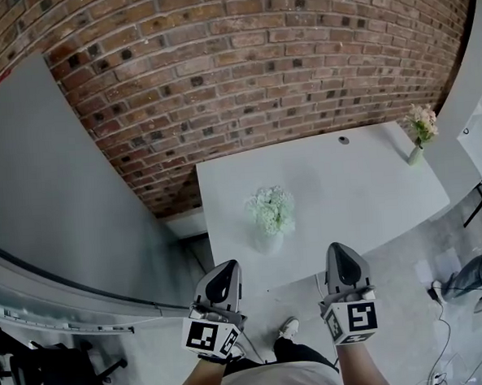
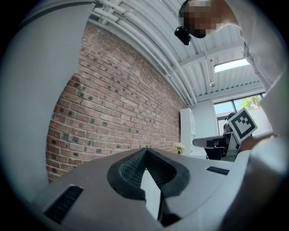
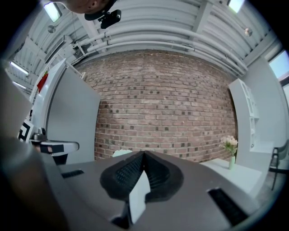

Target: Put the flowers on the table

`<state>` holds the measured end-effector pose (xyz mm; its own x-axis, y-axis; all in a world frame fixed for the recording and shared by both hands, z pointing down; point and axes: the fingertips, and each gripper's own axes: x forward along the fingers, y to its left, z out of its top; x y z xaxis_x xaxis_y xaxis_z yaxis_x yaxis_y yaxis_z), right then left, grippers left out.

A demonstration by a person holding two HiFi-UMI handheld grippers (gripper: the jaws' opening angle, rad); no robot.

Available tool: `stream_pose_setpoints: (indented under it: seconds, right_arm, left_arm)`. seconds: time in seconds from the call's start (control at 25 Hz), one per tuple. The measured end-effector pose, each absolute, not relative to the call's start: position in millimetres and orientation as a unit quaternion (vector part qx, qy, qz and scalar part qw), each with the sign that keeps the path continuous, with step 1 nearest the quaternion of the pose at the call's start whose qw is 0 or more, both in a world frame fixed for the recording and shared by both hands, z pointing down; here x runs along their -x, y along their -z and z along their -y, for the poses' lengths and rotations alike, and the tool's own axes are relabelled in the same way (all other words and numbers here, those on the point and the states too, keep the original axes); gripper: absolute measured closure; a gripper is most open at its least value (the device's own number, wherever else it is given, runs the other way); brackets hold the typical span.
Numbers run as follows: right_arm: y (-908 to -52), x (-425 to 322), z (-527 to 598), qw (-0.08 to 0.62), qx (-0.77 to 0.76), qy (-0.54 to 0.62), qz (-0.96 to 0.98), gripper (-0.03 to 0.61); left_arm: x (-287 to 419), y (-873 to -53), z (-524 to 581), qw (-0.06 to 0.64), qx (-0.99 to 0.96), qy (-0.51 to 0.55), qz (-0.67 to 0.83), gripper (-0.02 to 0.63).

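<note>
A bunch of white flowers [image 1: 271, 210] stands in a pale vase near the front edge of the white table [image 1: 363, 188]. A smaller bunch of pink flowers [image 1: 421, 126] stands in a green vase at the table's far right corner, and it also shows in the right gripper view as the pink flowers [image 3: 230, 145]. My left gripper [image 1: 226, 267] and right gripper [image 1: 340, 247] hover side by side in front of the table, short of its edge. Both are shut with nothing between the jaws, as the left gripper [image 2: 145, 151] and right gripper [image 3: 143, 154] views show.
A brick wall [image 1: 242, 74] runs behind the table. A grey panel [image 1: 54, 199] stands to the left. Cables and a chair base [image 1: 474, 279] lie on the floor at the right, dark equipment [image 1: 40, 371] at the lower left. The person's shoe [image 1: 288, 329] is below.
</note>
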<state>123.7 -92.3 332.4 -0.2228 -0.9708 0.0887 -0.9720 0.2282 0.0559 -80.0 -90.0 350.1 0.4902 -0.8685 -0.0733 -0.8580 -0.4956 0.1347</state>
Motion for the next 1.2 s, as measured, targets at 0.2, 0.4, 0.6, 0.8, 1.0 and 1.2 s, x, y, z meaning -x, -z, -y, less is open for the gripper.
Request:
stream_pose_setpoints:
  seconds: [0.2, 0.4, 0.6, 0.8, 1.0, 1.2]
  right_arm:
    - [-335, -119, 94, 0.061, -0.617, -0.012, 0.785, 0.561]
    - [-332, -118, 95, 0.055, -0.616, -0.005, 0.786, 0.561]
    - [-329, -118, 95, 0.055, -0.616, -0.004, 0.786, 0.561]
    - [-329, -115, 94, 0.055, -0.616, -0.003, 0.786, 0.561]
    - [-328, -114, 92, 0.055, -0.616, -0.004, 0.786, 0.561]
    - [-331, -111, 90, 0.056, -0.615, -0.006, 0.786, 0.561]
  left_arm:
    - [81, -351, 93, 0.039, -0.864, 0.068, 0.498, 0.607]
    - [80, -350, 93, 0.039, -0.864, 0.068, 0.497, 0.607]
    - [81, -349, 93, 0.038, -0.864, 0.068, 0.497, 0.607]
    - [83, -348, 93, 0.037, -0.865, 0.07, 0.496, 0.607]
    - [83, -348, 91, 0.04, -0.866, 0.068, 0.494, 0.607]
    - [86, -351, 89, 0.042, -0.866, 0.067, 0.494, 0.607]
